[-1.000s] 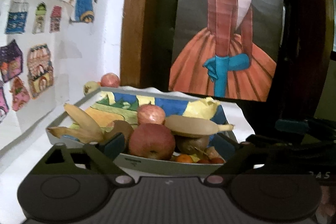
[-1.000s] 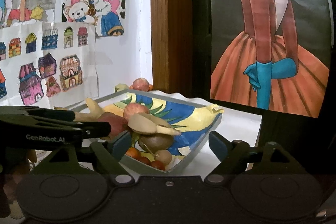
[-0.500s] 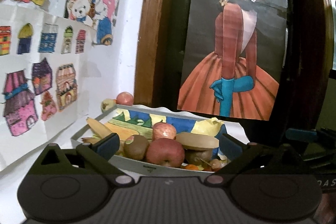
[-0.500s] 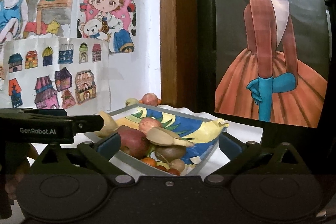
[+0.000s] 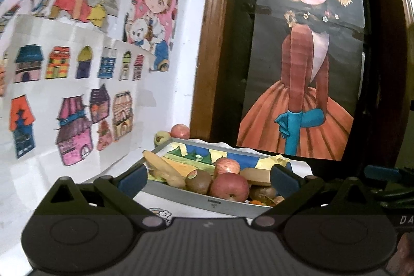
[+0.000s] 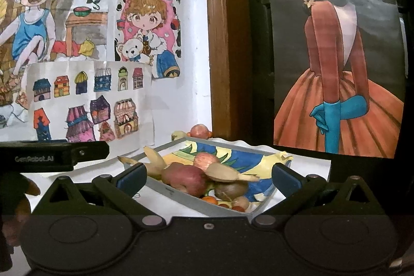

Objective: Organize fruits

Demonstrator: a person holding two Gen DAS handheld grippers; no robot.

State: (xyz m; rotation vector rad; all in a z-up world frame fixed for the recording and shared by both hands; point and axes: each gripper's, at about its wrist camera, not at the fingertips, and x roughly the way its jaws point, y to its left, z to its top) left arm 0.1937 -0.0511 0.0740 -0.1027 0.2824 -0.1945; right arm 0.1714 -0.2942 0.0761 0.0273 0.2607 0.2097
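A grey tray (image 5: 222,206) lined with a painted sheet holds a pile of fruit: a big red apple (image 5: 229,186), a smaller apple (image 5: 226,165), a kiwi (image 5: 198,180), bananas (image 5: 163,168) and small orange fruits (image 5: 256,201). My left gripper (image 5: 207,179) hangs open just short of the tray's near rim, nothing between its fingers. In the right wrist view the same tray (image 6: 178,194) shows with the red apple (image 6: 185,177) and a brown banana (image 6: 225,172). My right gripper (image 6: 208,179) is open too, empty, in front of the tray.
Two loose fruits, an apple (image 5: 179,131) and a greenish one (image 5: 161,138), lie behind the tray by the wall. Drawings cover the white wall (image 5: 77,84) at left. A dark wooden frame (image 5: 209,43) with a poster stands behind. The left gripper's body (image 6: 51,158) crosses the right view's left side.
Both grippers have pulled back and risen, so the tray looks smaller and lower in each view. Both stayed open and empty. The fruit has not moved.
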